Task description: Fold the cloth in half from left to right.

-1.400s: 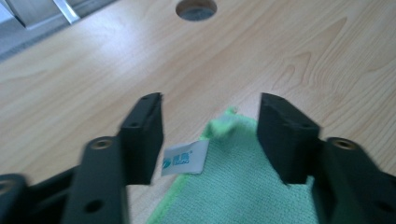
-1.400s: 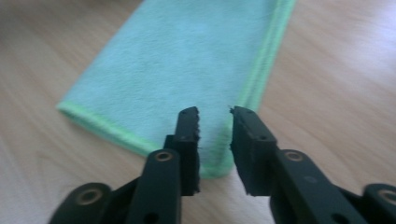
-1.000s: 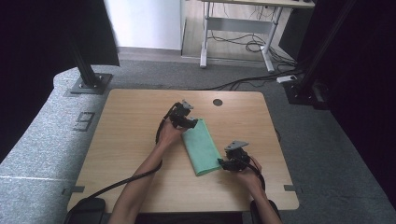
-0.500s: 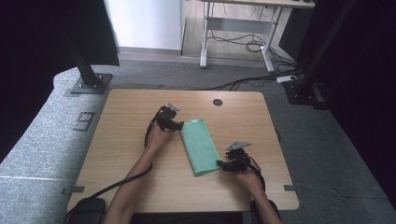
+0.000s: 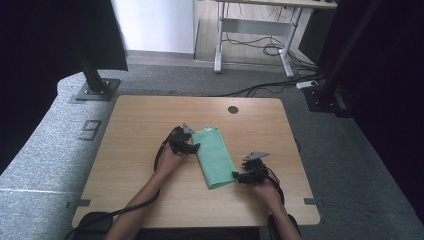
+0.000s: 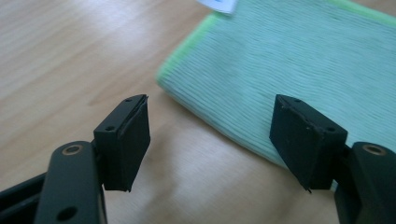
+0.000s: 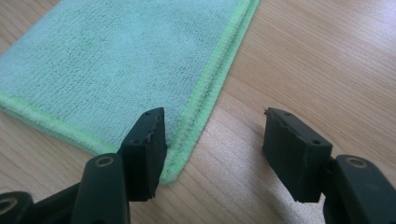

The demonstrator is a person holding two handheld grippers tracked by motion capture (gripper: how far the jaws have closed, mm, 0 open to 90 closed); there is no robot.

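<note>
Work in hand: folding the green cloth (image 5: pixel 214 156) on the desk (image 5: pixel 130 127).
Cloth: lies flat as a long, narrow strip near the desk's middle, a white tag (image 5: pixel 208 128) at its far end; doubled hems in the right gripper view suggest at least one fold is made.
Left to do: probably another fold, end to end; I judge the job partway.
Left claw (image 5: pixel 194 147): jaws wide apart, holding nothing, low at the cloth's left long edge (image 6: pixel 187 100), with one jaw over the cloth and the other over bare wood.
Right claw (image 5: pixel 236 174): jaws wide apart, empty, straddling the near right corner (image 7: pixel 175 170) of the cloth.
Edges: hems lie flush on the wood, so a jaw must slide under.
Open room: bare desk all round; the far half, up to the round cable hole (image 5: pixel 233 109), is free for swinging an end over.
</note>
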